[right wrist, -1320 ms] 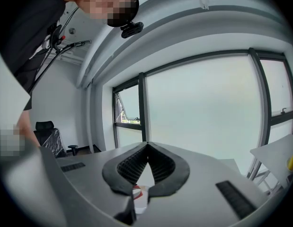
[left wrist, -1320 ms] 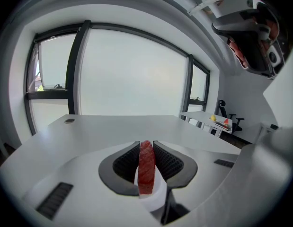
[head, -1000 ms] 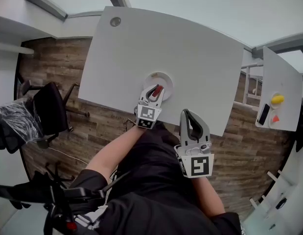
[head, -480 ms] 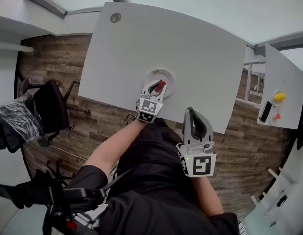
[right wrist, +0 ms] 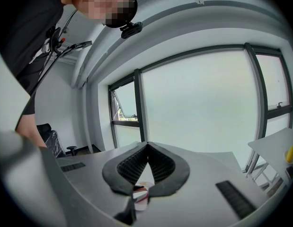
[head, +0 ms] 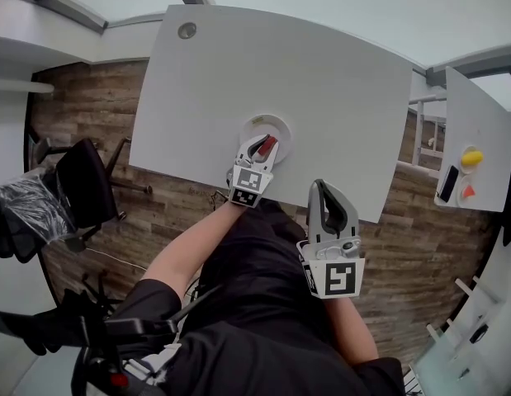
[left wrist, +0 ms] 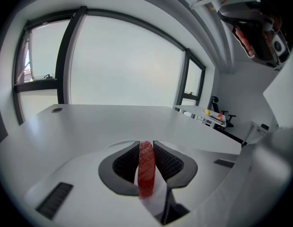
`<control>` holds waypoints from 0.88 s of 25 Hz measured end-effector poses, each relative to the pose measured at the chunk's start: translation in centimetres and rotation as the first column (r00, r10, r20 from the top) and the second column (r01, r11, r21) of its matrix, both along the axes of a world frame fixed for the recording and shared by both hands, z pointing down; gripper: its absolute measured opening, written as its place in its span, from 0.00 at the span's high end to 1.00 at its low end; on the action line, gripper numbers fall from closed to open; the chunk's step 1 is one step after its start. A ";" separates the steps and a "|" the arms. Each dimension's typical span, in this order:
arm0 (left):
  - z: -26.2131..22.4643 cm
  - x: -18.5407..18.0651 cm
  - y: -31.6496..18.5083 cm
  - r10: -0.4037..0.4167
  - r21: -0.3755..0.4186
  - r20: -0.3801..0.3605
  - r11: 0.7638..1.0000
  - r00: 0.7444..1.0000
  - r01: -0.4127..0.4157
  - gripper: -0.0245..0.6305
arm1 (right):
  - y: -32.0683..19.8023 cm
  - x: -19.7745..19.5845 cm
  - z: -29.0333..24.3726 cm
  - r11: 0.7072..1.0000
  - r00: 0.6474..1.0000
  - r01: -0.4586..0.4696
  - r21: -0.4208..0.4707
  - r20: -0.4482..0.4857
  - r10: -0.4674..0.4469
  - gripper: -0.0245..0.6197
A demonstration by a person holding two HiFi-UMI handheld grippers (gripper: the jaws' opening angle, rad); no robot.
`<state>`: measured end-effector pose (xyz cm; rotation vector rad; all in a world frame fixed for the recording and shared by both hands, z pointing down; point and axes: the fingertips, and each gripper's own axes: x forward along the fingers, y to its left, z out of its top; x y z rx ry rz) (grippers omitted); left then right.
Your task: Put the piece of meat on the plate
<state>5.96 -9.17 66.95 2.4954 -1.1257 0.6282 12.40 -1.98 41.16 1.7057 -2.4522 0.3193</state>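
Observation:
A red slice of meat is pinched upright in my left gripper, which hovers over the near part of a small white plate on the white table. In the left gripper view the meat stands between the black pads, above the plate's faint rim. My right gripper is held back at the table's near edge, to the right of the plate. Its jaws meet at the tips with nothing in them.
A round grommet sits at the table's far left corner. A second white desk at the right carries a yellow thing, a red thing and a dark phone. A black office chair stands on the wooden floor at left.

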 end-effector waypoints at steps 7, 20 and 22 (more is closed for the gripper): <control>0.0 -0.2 -0.5 0.000 -0.002 -0.008 1.000 1.000 0.000 0.82 | -0.5 0.0 -0.1 1.000 1.000 0.013 0.003 -0.003 -0.013 0.96; -0.3 -0.3 -1.4 -0.005 -0.022 -0.021 1.000 1.000 0.004 0.81 | -1.4 -0.8 -0.5 0.997 0.997 0.074 0.032 -0.001 -0.074 0.96; 0.0 -0.8 -1.8 -0.018 -0.030 -0.017 0.999 1.000 0.017 0.81 | -1.6 -1.1 -0.7 0.994 0.995 0.098 0.049 -0.013 -0.098 0.96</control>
